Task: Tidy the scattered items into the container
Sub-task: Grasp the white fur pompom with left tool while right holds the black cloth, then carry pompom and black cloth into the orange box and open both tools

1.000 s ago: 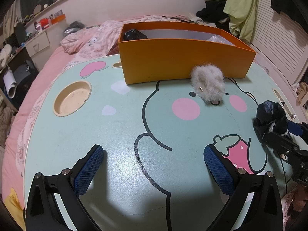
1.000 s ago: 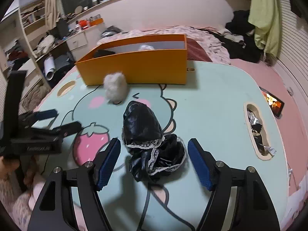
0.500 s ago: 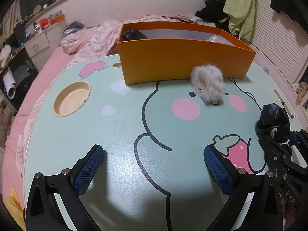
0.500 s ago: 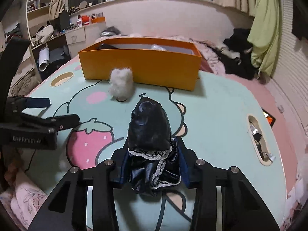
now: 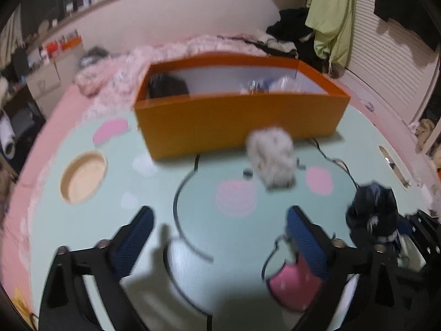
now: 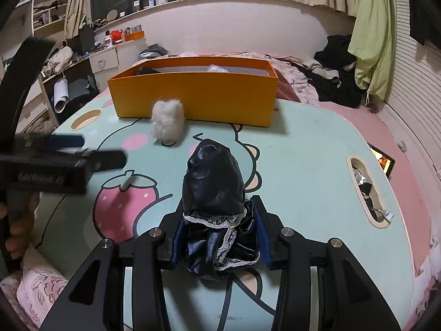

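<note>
An orange box (image 5: 234, 121) (image 6: 193, 96) stands at the far side of the cartoon-printed table (image 6: 303, 151), with a dark item and clear plastic inside. A fluffy white pouch (image 5: 271, 160) (image 6: 168, 122) lies just in front of it. My right gripper (image 6: 220, 220) is shut on a black shiny lace-trimmed garment (image 6: 213, 179) (image 5: 372, 209), which sticks up between its pads. My left gripper (image 5: 219, 215) (image 6: 104, 149) hovers over the table short of the pouch; its jaws are closing with nothing between them.
A round recess (image 5: 82, 176) sits in the table's left part. A slot (image 6: 366, 190) on the right holds small clutter, with a lit phone (image 6: 383, 162) beyond it. Pink bedding and clothes lie behind the box.
My right gripper closed on the black garment, which now stands bunched between its pads. My left gripper moved forward toward the box and pouch, and its jaws have narrowed.
</note>
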